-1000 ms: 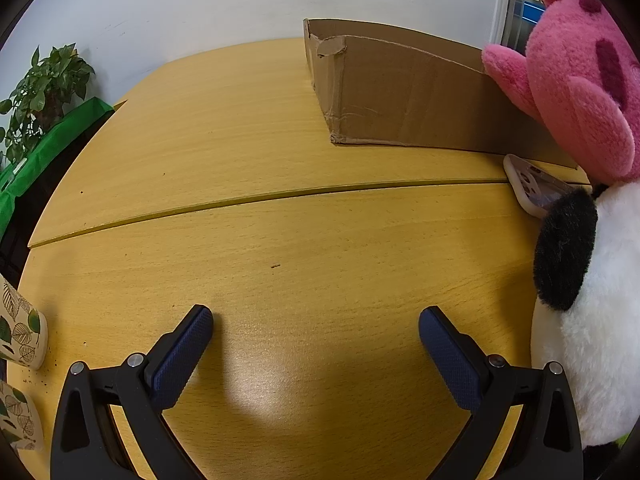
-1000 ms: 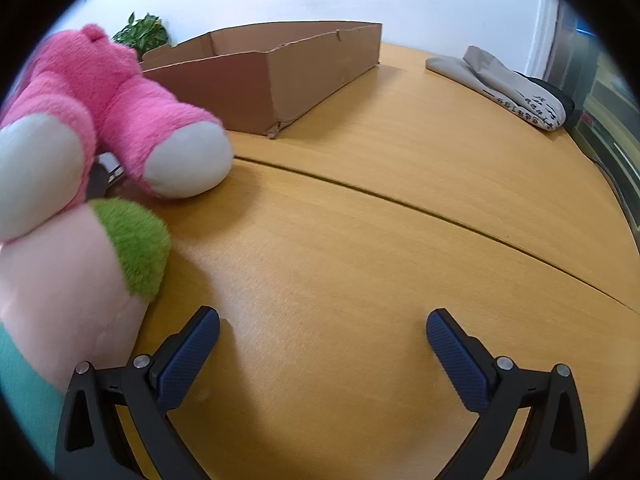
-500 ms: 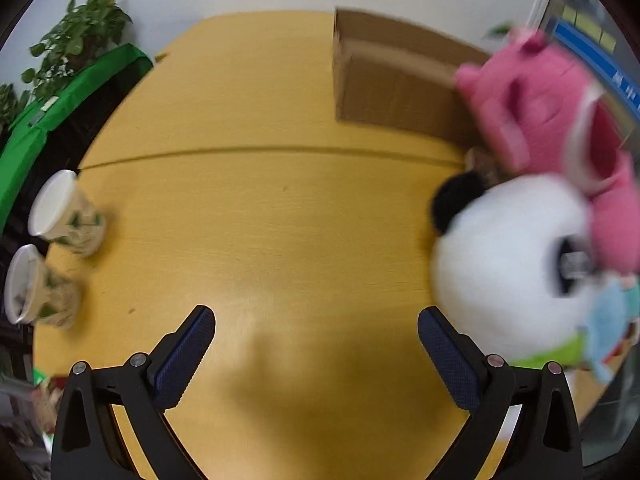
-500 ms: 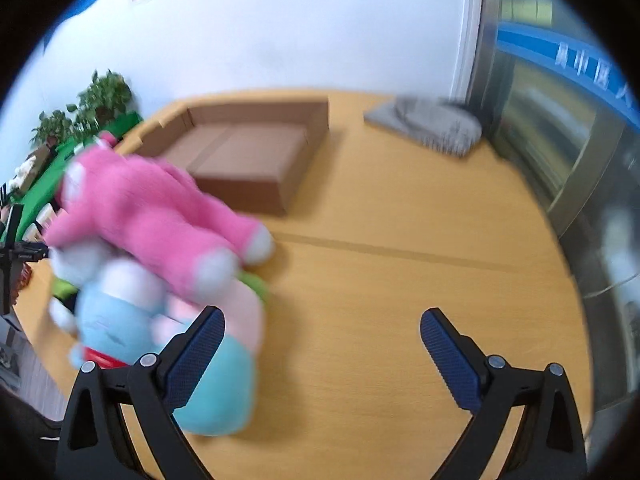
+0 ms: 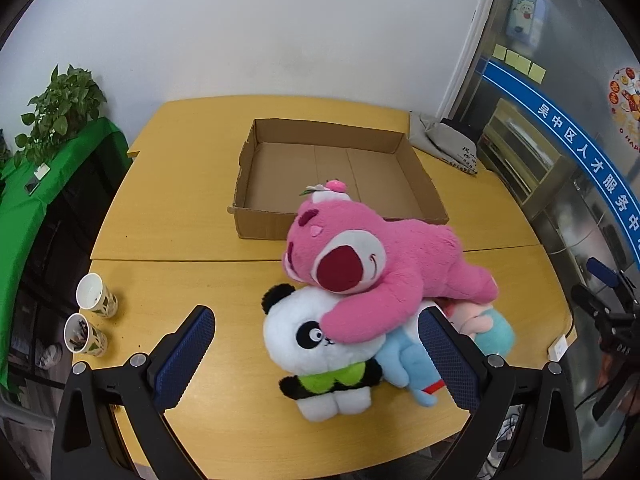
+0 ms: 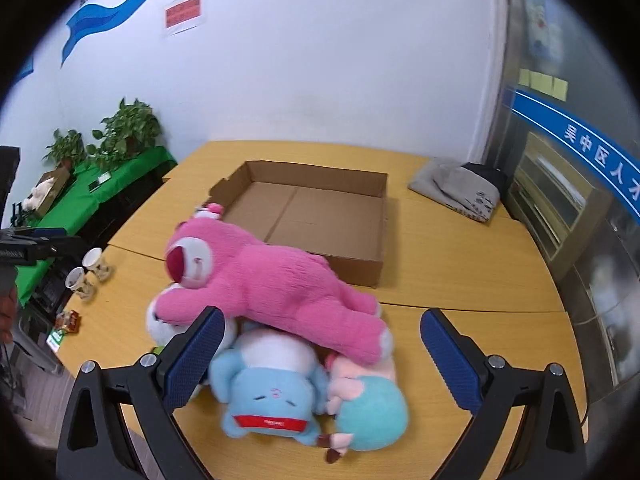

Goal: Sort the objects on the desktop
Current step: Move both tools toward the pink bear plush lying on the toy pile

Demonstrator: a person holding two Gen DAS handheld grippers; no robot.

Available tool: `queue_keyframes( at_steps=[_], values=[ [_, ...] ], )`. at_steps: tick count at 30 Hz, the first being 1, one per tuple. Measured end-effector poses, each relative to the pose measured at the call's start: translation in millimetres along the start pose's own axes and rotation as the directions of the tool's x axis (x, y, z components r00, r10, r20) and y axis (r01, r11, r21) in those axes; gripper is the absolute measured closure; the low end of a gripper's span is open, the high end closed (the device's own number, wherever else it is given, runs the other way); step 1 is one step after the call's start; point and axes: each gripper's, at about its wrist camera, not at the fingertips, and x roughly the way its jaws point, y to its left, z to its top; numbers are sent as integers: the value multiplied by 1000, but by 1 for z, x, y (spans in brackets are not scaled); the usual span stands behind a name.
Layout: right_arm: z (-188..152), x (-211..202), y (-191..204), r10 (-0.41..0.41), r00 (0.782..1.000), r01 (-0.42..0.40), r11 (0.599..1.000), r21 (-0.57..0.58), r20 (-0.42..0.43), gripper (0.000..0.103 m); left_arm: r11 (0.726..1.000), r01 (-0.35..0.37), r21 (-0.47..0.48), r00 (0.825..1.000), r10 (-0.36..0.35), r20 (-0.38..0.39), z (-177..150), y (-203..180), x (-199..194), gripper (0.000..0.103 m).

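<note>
A pile of plush toys lies on the wooden table (image 5: 168, 224). A pink bear (image 5: 372, 256) (image 6: 280, 280) sprawls on top of a panda (image 5: 316, 344), a blue plush (image 6: 268, 396) (image 5: 408, 364) and a teal-haired doll (image 6: 372, 408) (image 5: 492, 332). Behind them an empty cardboard box (image 5: 336, 172) (image 6: 320, 216) stands with its top uncovered. My left gripper (image 5: 316, 360) hangs open above the pile's near side, holding nothing. My right gripper (image 6: 320, 360) is open too, high over the toys.
Two paper cups (image 5: 90, 316) (image 6: 86, 274) stand at the table's left edge, with snack packets (image 6: 66, 324) nearby. A grey folded bag (image 5: 448, 140) (image 6: 460, 184) lies at the far right corner. Plants (image 5: 60, 108) on a green-covered stand (image 6: 100, 184) sit left of the table.
Both grippers have risen and pulled back from just above the tabletop. The whole table, box and toy pile are now seen from above. The jaws stayed open.
</note>
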Motion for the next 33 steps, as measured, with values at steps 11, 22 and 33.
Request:
queue_keyframes(
  at_steps=[11,22,33],
  values=[
    [6,4,1,40,997,-43,998,-41,-58,4,996,-88,25,996,89,-11,0,-58,0,0],
    [0,10,-35,69,994,-75,995,-64,-89,4,991,-116,64,991,120,-60,4,-125,22,0],
    [-6,30,-46,125,980,-140,986,-91,-152,4,989,-149,22,983,151,-107,0,-143,37,0]
  ],
)
